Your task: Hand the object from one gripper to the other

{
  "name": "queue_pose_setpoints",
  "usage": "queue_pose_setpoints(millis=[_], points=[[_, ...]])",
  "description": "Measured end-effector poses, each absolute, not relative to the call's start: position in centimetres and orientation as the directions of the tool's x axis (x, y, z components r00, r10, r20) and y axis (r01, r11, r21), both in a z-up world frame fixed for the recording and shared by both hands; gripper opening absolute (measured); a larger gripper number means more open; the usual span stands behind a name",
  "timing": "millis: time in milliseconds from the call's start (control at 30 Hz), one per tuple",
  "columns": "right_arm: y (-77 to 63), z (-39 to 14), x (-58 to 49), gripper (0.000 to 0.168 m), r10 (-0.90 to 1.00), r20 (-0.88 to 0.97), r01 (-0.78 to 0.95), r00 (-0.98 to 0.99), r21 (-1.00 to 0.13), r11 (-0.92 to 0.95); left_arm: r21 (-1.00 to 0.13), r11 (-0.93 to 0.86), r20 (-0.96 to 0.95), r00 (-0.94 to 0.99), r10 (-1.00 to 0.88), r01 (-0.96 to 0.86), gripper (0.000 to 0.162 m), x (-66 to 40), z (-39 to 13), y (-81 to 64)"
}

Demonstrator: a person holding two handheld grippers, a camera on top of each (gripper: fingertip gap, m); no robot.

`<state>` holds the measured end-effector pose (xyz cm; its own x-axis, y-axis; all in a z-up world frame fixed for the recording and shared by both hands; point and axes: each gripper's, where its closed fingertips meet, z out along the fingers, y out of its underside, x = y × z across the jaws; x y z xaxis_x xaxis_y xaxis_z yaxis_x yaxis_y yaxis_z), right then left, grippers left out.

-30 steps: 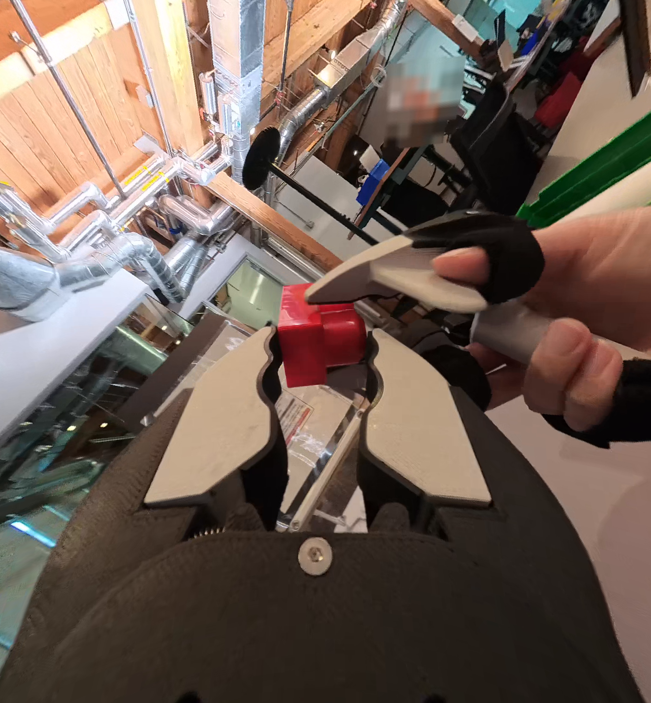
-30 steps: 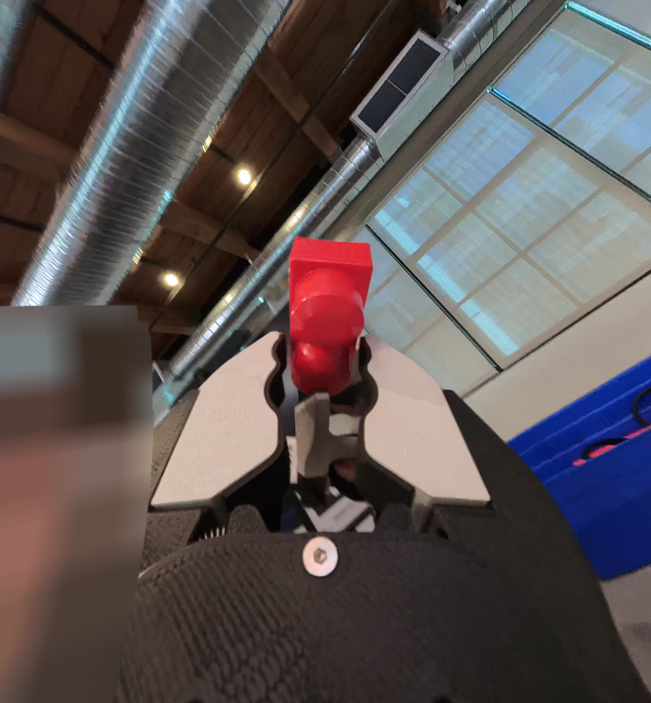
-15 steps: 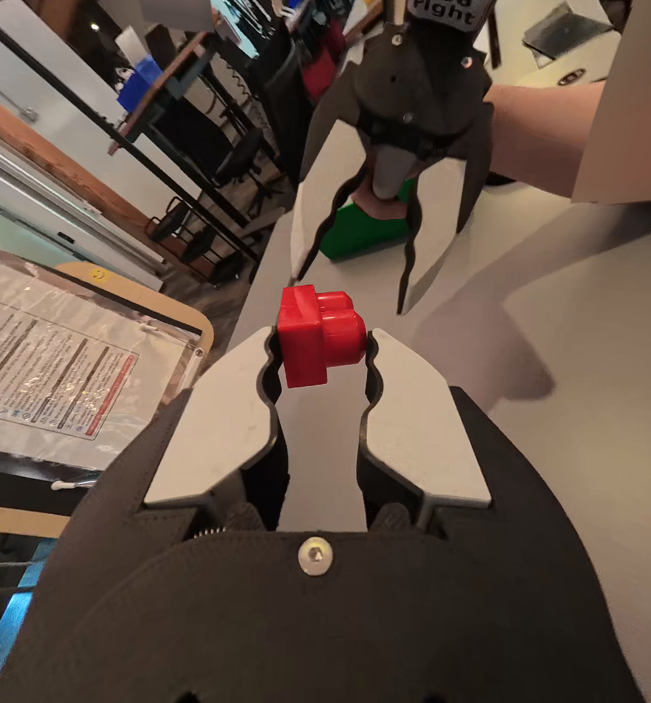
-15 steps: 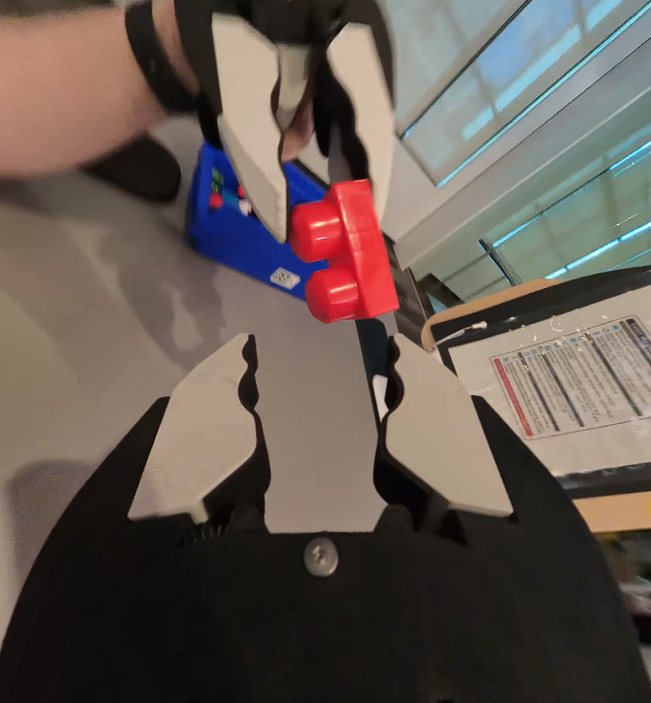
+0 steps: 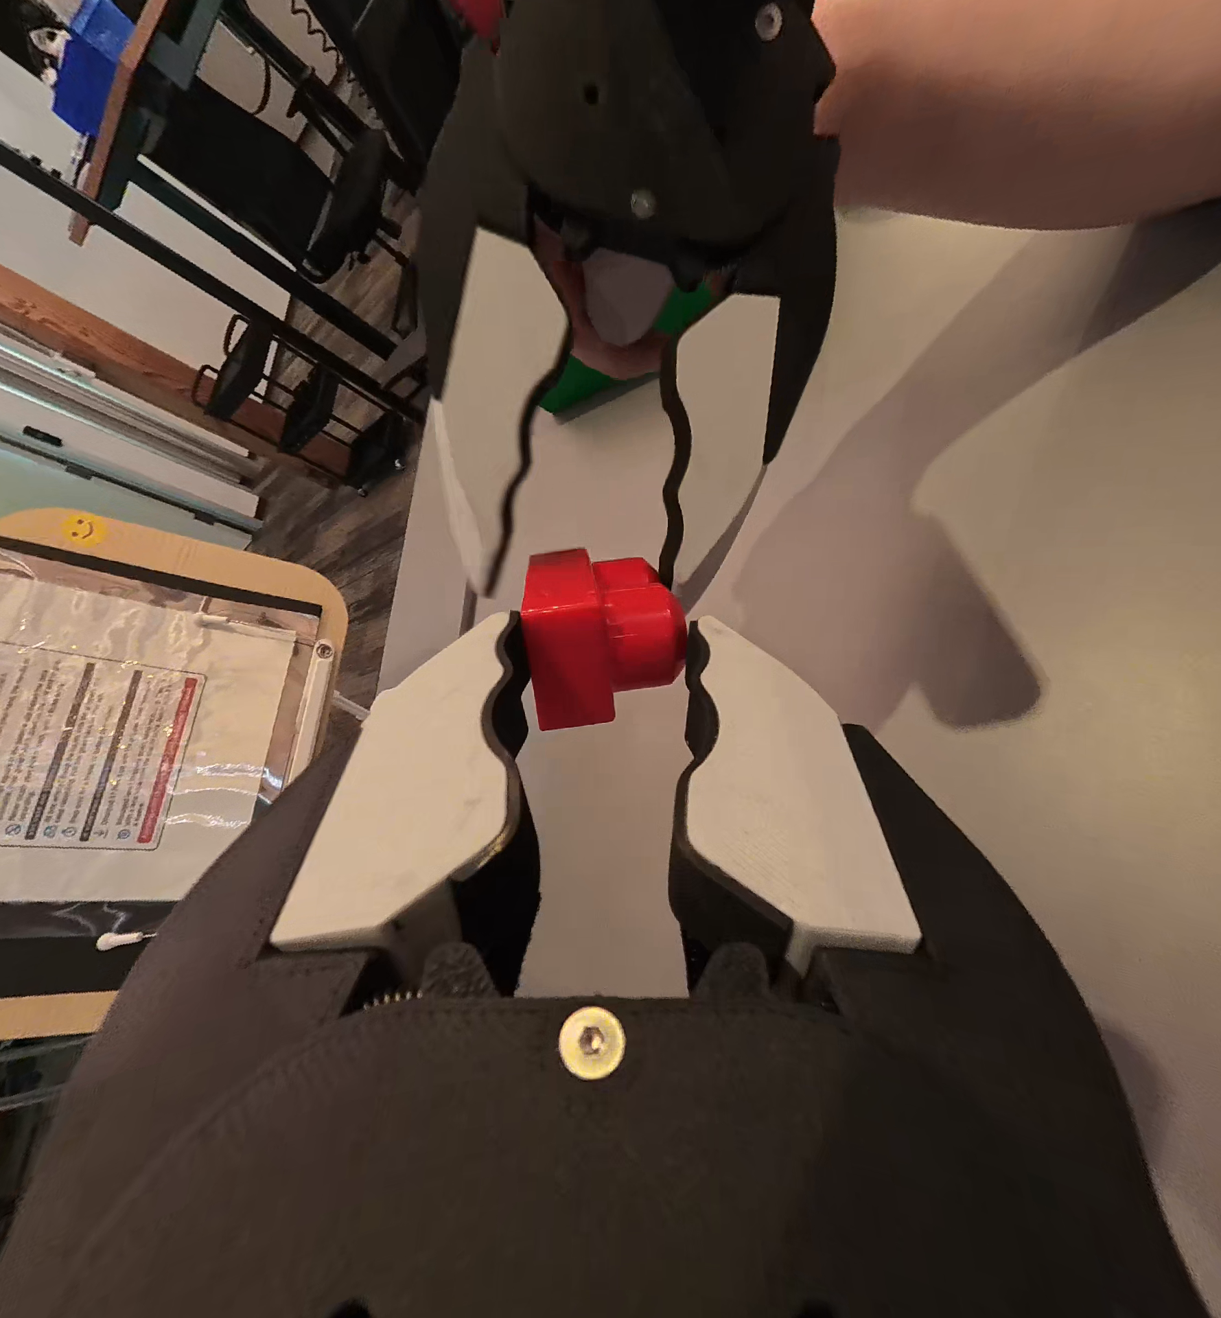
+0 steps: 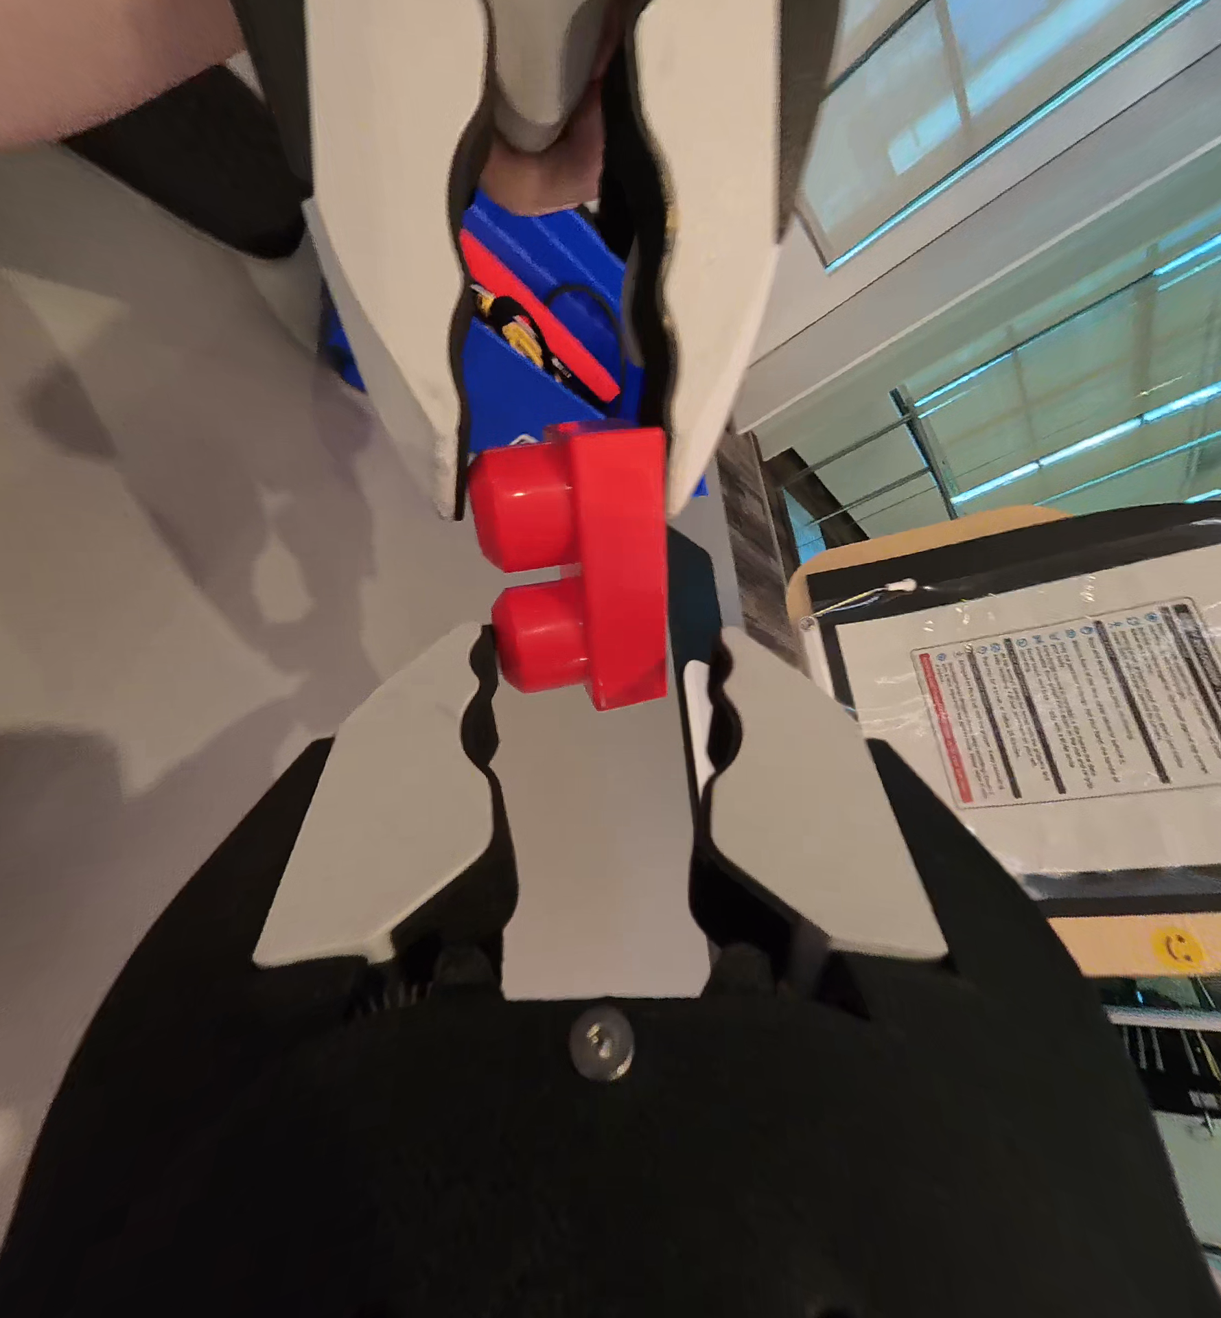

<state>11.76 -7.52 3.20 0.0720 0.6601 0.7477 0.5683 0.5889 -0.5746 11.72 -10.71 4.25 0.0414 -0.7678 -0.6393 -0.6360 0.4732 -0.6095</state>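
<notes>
Glossy red plastic block (image 5: 596,642); matt grey table (image 5: 1092,713); crinkled clear film (image 5: 94,713).

— Where is the toy brick (image 5: 596,635)?
— Between the left gripper (image 5: 599,642) fingertips, above the table (image 5: 1092,642).
— And the right gripper (image 5: 586,563)?
— Opposite, just beyond the brick, its fingers either side of the far end.

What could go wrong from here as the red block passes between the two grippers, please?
1. The left gripper pinches the red block only at its fingertips, across stud and plate, so it may twist or slip.
2. The right gripper is open, its fingertips at the block's near end; if the left releases before it closes, the block could drop onto the grey table.
3. The fingertips nearly meet, so they might collide.
</notes>
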Motion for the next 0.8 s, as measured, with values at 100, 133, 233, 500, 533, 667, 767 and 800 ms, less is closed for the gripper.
queue_pose_setpoints(millis=[100, 133, 233, 500, 533, 667, 767, 800], points=[[-7.8, 2.8, 11.5, 0.046, 0.716, 0.696, 0.556, 0.055, -0.617, 0.557, -0.635, 0.494, -0.635, 0.037, -0.772, -0.593, 0.042, 12.1, 4.6, -11.0], [-7.5, 3.2, 11.6, 0.046, 0.740, 0.667, 0.541, 0.085, -0.655, 0.528, -0.654, 0.497, -0.646, 0.078, -0.759, -0.571, 0.042, 12.1, 5.4, -10.6], [-6.6, 4.9, 12.3, 0.046, 0.833, 0.523, 0.419, 0.182, -0.807, 0.416, -0.686, 0.508, -0.686, 0.231, -0.690, -0.521, 0.053, 11.4, 7.9, -9.0], [-3.7, 12.0, 16.4, 0.045, 0.831, -0.542, -0.367, -0.124, -0.753, -0.546, -0.599, 0.585, -0.800, 0.445, -0.403, -0.547, 0.068, 10.4, 11.3, -5.5], [-3.4, 12.2, 16.8, 0.045, 0.785, -0.584, -0.403, -0.206, -0.680, -0.612, -0.598, 0.597, -0.798, 0.466, -0.383, -0.534, 0.066, 10.9, 11.5, -5.5], [-3.3, 12.4, 16.3, 0.046, 0.678, -0.626, -0.450, -0.385, -0.514, -0.730, -0.655, 0.610, -0.732, 0.572, -0.369, -0.445, 0.066, 13.0, 12.2, -5.4], [-4.6, 12.5, 14.8, 0.046, 0.593, -0.625, -0.427, -0.508, -0.416, -0.803, -0.620, 0.636, -0.746, 0.596, -0.297, -0.460, 0.066, 14.2, 11.8, -5.4], [-4.8, 12.5, 14.4, 0.046, 0.575, -0.625, -0.431, -0.528, -0.386, -0.816, -0.599, 0.646, -0.757, 0.597, -0.265, -0.474, 0.065, 14.5, 11.7, -5.4]])
